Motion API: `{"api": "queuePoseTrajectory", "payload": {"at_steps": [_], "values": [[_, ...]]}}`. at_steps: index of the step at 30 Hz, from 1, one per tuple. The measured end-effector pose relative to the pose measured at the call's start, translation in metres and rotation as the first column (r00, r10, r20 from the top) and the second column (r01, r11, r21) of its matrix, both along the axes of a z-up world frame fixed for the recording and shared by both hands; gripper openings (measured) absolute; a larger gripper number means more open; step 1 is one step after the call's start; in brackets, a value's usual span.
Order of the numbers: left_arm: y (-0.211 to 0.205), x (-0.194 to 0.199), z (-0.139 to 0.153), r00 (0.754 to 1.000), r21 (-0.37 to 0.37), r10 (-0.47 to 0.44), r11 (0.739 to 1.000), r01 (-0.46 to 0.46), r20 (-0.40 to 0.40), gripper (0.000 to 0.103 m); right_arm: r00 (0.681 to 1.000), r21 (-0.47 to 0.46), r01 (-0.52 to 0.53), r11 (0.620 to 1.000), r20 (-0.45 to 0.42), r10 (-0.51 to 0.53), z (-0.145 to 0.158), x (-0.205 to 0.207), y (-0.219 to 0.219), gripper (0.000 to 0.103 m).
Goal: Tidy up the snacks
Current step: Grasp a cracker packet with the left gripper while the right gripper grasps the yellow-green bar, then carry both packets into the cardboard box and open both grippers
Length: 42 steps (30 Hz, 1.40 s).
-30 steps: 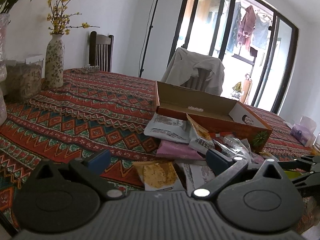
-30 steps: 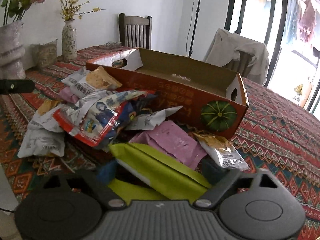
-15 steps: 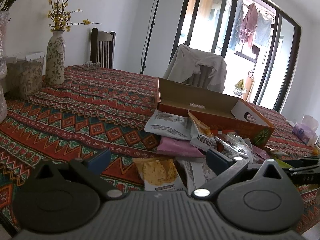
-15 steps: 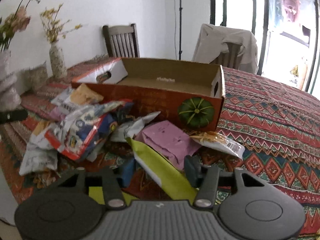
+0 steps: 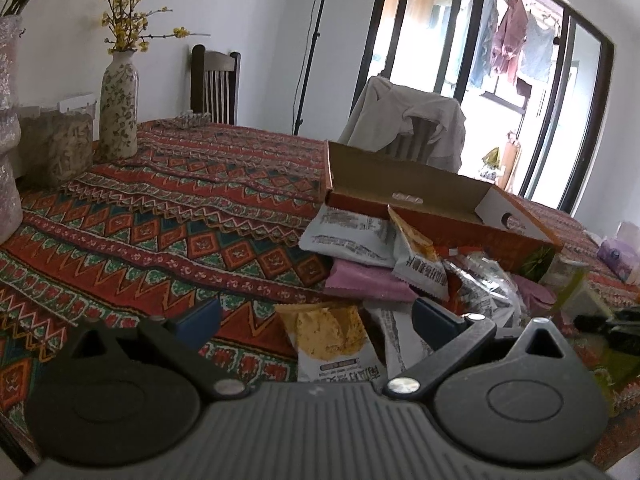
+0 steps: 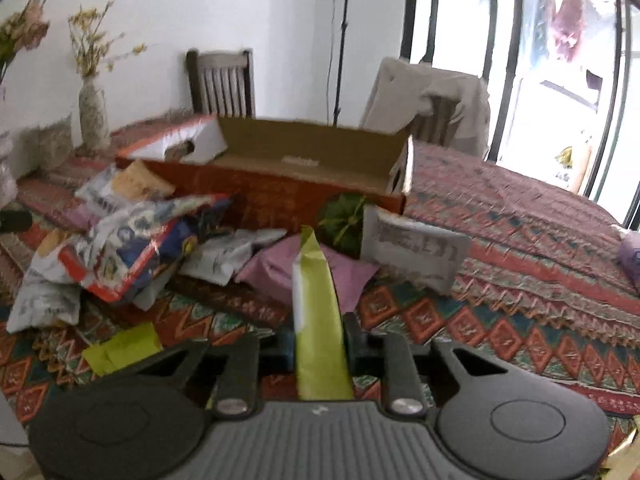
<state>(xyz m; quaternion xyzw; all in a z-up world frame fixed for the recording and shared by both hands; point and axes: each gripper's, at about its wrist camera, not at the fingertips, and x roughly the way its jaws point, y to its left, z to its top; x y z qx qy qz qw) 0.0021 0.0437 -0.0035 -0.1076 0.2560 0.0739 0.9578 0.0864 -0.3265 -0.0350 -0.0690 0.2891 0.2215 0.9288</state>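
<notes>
In the right wrist view my right gripper (image 6: 320,340) is shut on a yellow-green snack packet (image 6: 316,280), which stands on edge between the pads and points toward the open orange cardboard box (image 6: 280,196). In front of the box lies a heap of snacks: a red-and-blue bag (image 6: 132,248), a pink packet (image 6: 276,268) and a white packet (image 6: 416,252). In the left wrist view my left gripper (image 5: 316,314) hangs open over a yellow chip packet (image 5: 328,336), not touching it. The box (image 5: 460,232) stands beyond the pile there.
The table wears a red patterned cloth (image 5: 180,220). A flowered vase (image 5: 118,108) and a filled container (image 5: 56,148) stand at the far left. Behind the table are a wooden chair (image 5: 214,84) and a chair draped with a garment (image 5: 408,124). A purple tissue pack (image 5: 618,256) lies far right.
My right gripper's jaws closed onto the yellow-green packet, turned it on edge and carried it nearer the box. The left gripper stayed where it was, still open.
</notes>
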Motion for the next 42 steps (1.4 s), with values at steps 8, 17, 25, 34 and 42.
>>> {"api": "queuePoseTrajectory", "payload": {"at_steps": [8,17,25,34,42], "values": [[0.005,0.018,-0.017,0.985,0.056,0.130,0.991,-0.124,-0.116,0.103,0.995,0.113,0.052,0.992,0.082,-0.061,0.015,-0.016,-0.007,0.021],[-0.002,0.034,-0.023,0.985,0.026,0.111,0.994,-0.109,-0.130,0.103,0.993,0.138,0.056,0.989,0.091,-0.069,0.017,-0.023,0.006,0.021],[-0.015,0.045,-0.028,0.973,0.070,0.167,0.985,-0.157,-0.161,0.074,0.989,0.148,0.081,0.986,0.113,-0.099,0.022,-0.034,0.011,0.021],[-0.014,0.031,-0.022,0.984,0.040,0.138,0.990,-0.135,-0.109,0.046,0.979,0.145,0.135,0.980,0.135,-0.155,0.028,-0.036,0.015,0.021],[-0.007,0.007,-0.010,0.990,0.054,0.134,0.990,-0.131,-0.055,0.046,0.973,0.156,0.168,0.973,0.131,-0.189,0.035,-0.035,0.019,0.021]]}}
